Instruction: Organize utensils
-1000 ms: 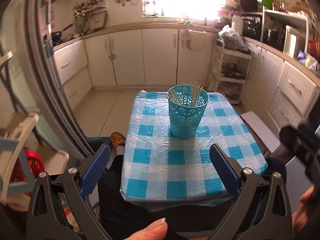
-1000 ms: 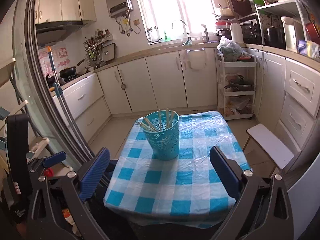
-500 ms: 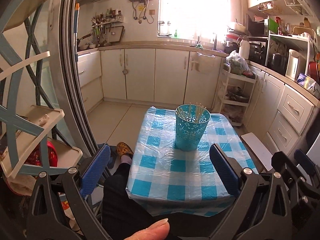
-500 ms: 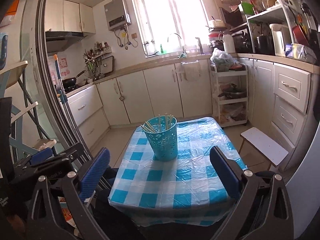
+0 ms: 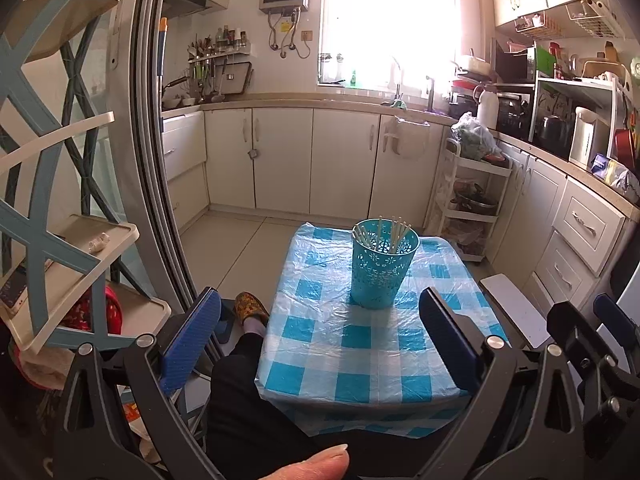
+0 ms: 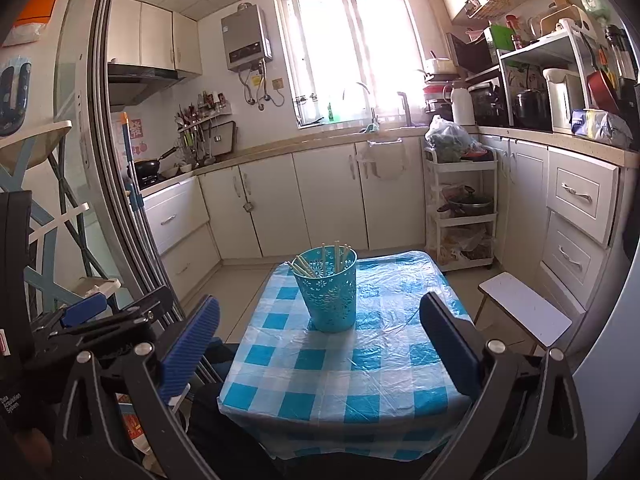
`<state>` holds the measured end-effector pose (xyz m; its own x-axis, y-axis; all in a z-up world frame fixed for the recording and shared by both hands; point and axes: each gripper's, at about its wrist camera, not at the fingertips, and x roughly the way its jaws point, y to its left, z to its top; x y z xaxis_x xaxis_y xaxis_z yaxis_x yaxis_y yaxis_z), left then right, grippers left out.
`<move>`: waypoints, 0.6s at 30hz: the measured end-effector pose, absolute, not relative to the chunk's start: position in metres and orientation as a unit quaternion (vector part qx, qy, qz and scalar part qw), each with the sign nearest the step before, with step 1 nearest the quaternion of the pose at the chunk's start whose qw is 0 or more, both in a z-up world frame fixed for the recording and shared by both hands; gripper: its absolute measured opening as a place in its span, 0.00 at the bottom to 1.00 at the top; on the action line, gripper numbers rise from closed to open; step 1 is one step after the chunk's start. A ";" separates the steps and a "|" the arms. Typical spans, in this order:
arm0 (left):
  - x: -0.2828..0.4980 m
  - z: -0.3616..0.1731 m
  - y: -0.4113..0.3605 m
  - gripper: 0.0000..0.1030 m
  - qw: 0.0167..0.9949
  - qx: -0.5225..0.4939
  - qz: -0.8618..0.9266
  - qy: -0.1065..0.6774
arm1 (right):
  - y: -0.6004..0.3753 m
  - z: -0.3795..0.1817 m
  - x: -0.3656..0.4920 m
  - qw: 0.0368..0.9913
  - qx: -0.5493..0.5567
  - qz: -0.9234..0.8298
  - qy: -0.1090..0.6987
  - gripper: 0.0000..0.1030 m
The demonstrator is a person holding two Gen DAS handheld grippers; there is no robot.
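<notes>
Chopsticks (image 5: 394,236) in cup (image 5: 382,266): thin, light, likely slick. Pinch yours near upper ends. Left gripper (image 5: 320,336), right gripper (image 6: 320,340) both spread wide, holding nothing.

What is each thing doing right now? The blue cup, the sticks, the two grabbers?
Blue cup: upright on the checked tablecloth.
Chopsticks: standing inside the cup, leaning on its rim.
Left gripper: open, empty, short of the cup.
Right gripper: open, empty, short of the cup.
</notes>
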<state>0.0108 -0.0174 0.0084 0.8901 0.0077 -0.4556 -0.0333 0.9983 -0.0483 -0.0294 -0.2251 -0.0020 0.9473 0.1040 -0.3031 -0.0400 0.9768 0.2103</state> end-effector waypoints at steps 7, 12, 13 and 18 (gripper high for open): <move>0.003 0.012 -0.016 0.93 0.973 -0.030 0.012 0.228 | -0.225 0.001 -0.036 0.983 0.098 0.040 0.151 0.93; -0.001 0.013 -0.016 0.93 0.974 -0.032 0.012 0.224 | -0.222 0.003 -0.039 0.984 0.090 0.045 0.149 0.93; -0.002 0.013 -0.016 0.93 0.974 -0.032 0.012 0.223 | -0.222 0.003 -0.040 0.984 0.088 0.046 0.149 0.93; -0.005 0.013 -0.016 0.93 0.974 -0.032 0.013 0.222 | -0.220 0.004 -0.043 0.985 0.085 0.046 0.145 0.93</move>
